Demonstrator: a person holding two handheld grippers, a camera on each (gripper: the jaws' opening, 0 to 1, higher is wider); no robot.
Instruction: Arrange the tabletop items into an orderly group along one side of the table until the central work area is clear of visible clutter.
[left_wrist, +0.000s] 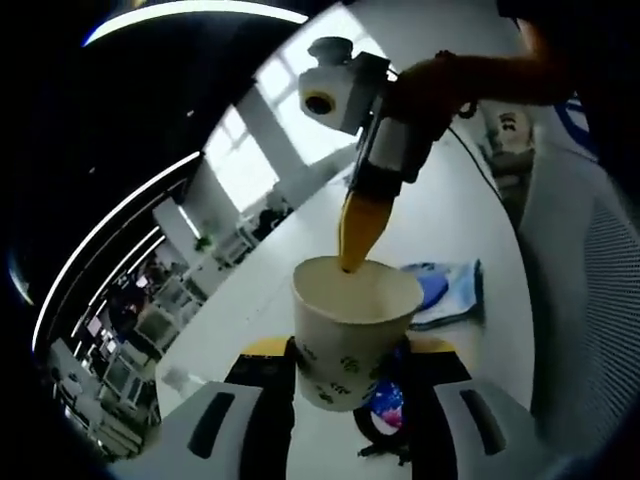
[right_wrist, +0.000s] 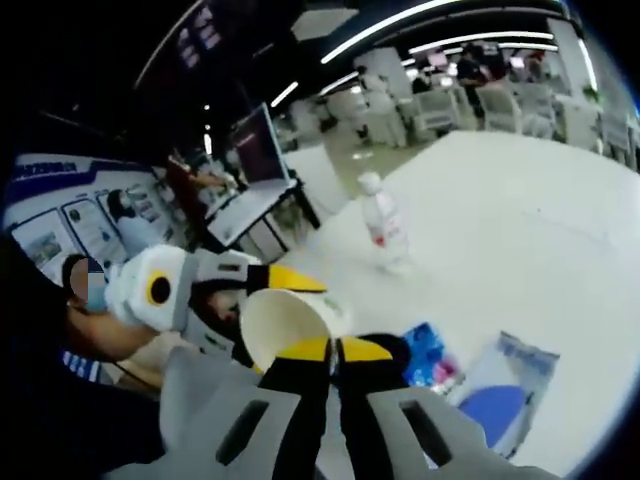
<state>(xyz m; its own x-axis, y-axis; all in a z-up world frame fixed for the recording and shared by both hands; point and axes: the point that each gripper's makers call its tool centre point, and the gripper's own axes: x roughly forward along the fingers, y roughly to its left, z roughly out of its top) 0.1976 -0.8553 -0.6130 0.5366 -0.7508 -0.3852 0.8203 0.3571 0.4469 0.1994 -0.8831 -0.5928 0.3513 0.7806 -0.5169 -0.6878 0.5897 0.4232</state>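
Observation:
A white paper cup (left_wrist: 355, 300) with a dark printed pattern is held upright between my left gripper's (left_wrist: 348, 352) two jaws, above the white table (left_wrist: 450, 210). My right gripper (left_wrist: 355, 250) comes down from the upper right, its yellow tips together at the cup's far rim. In the right gripper view my right gripper (right_wrist: 335, 350) is shut, and I see nothing between its tips. Those tips sit against the open mouth of the cup (right_wrist: 285, 325). A yellow finger (right_wrist: 295, 278) of the left gripper lies along the cup's side.
A clear water bottle (right_wrist: 385, 230) with a red label stands farther out on the table (right_wrist: 520, 220). A blue packet (left_wrist: 440, 290) and a colourful packet (left_wrist: 385, 405) lie under and beyond the cup. A chair back (left_wrist: 600, 300) is at the right.

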